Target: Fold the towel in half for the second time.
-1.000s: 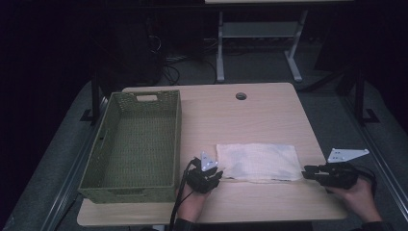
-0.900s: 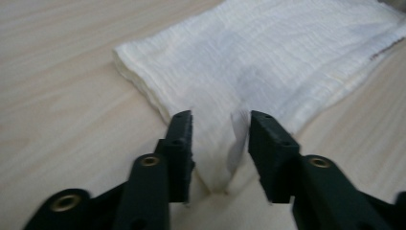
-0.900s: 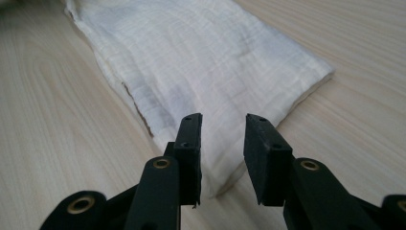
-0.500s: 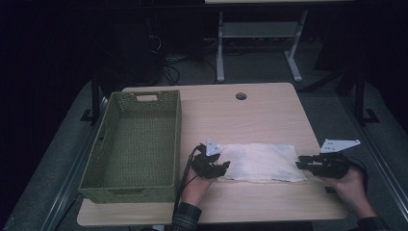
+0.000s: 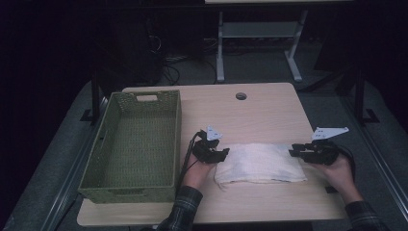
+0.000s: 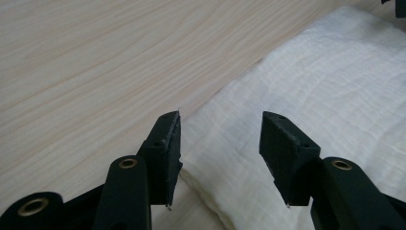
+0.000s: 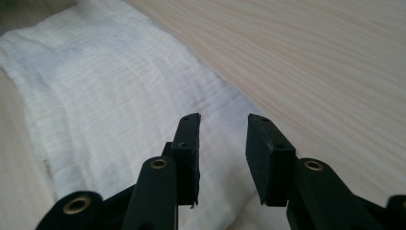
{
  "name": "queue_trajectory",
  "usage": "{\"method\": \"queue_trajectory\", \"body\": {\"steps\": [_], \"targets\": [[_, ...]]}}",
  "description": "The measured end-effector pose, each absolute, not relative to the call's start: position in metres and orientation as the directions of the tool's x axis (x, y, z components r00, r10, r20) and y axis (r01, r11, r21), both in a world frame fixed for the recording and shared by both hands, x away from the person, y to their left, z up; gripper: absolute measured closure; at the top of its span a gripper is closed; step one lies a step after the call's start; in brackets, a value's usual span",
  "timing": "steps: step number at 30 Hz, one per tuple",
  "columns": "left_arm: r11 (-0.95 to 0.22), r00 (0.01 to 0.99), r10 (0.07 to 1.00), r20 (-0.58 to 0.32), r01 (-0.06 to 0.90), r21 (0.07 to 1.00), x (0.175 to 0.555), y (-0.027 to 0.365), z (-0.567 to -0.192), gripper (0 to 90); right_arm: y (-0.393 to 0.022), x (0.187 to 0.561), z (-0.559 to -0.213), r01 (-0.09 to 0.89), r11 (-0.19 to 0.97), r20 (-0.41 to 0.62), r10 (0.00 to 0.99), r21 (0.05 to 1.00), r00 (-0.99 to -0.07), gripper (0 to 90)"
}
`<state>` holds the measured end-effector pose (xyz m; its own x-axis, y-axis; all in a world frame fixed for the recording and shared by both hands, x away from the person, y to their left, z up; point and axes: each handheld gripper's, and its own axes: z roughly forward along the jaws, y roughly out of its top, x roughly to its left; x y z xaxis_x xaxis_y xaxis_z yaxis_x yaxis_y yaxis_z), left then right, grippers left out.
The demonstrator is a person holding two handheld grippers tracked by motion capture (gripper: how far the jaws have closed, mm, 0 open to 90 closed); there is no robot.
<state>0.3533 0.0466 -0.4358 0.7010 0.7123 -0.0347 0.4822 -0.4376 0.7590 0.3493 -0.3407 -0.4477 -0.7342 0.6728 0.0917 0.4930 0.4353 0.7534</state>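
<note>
- Black jaws of the left gripper (image 5: 222, 153) stand apart and have just been opening; they hang over the left end of the folded white cloth (image 5: 260, 163), clamping nothing.
- Right gripper (image 5: 294, 152) has its jaws parted too, poised over the cloth's right end without pinching it.
- White cloth lies flat on the wooden table (image 5: 250, 115), near its front edge, between both hands.
- Green woven basket (image 5: 113, 149) sits at the table's left, apart from the cloth.
</note>
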Motion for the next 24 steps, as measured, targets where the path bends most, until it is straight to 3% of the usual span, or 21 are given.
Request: {"method": "queue_trajectory", "body": {"steps": [6,13,24], "targets": [[-0.462,0.688,0.725,0.017,0.468,0.753,0.365,0.039,-0.442,49.3,-0.339,0.371,-0.451,0.505,0.422,0.090,0.694,0.753,-0.714,66.8],[-0.459,0.679,0.734,0.014,0.482,0.746,0.377,0.040,-0.443,49.3,-0.345,0.396,-0.464,0.550,0.394,0.114,0.730,0.736,-0.674,67.8],[-0.448,0.664,0.748,0.007,0.497,0.743,0.378,0.043,-0.451,49.3,-0.353,0.393,-0.473,0.569,0.415,0.103,0.738,0.710,-0.667,68.4]]}}
